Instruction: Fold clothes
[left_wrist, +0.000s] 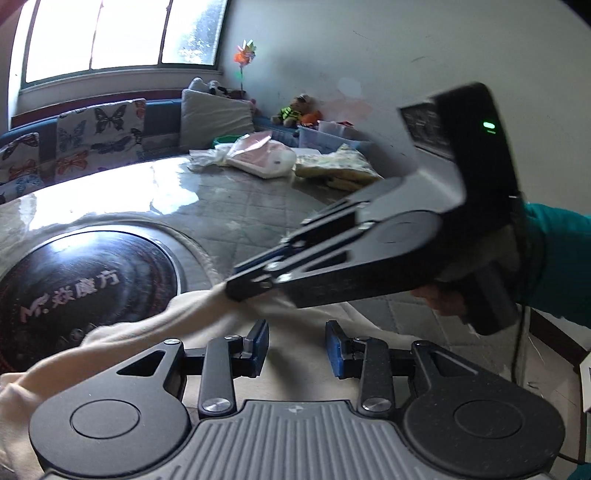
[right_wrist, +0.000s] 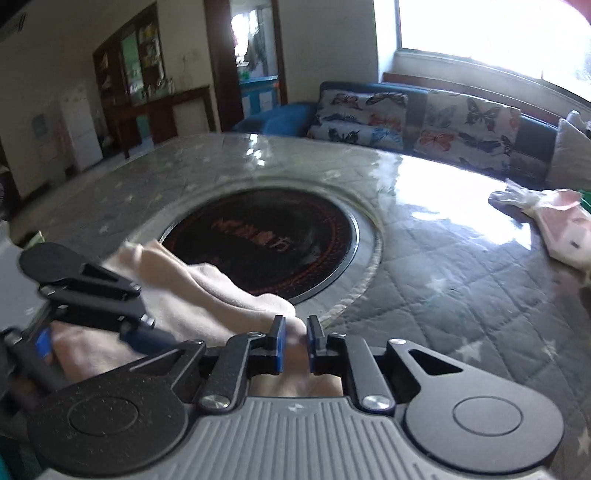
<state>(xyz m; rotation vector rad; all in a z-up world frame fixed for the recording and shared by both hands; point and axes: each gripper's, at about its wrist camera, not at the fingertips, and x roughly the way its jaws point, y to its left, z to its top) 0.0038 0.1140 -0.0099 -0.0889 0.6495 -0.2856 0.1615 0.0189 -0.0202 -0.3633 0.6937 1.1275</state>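
Cream garment (left_wrist: 155, 328) lies bunched on the quilted table (left_wrist: 258, 206), near edge, its long axis running from the black round inset (left_wrist: 88, 291) toward the person. Right gripper (right_wrist: 296, 343): 2 jaws clamped on a cream fold. Left gripper (left_wrist: 296, 347): jaws apart, over the cloth. A pink packet (left_wrist: 258, 155) lies far across the table.

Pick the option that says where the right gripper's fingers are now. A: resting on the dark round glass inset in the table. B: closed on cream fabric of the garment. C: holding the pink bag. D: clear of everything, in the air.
B: the right gripper has its blue-padded fingers pinched on a fold of the cream fleece garment, short of the dark round glass inset.
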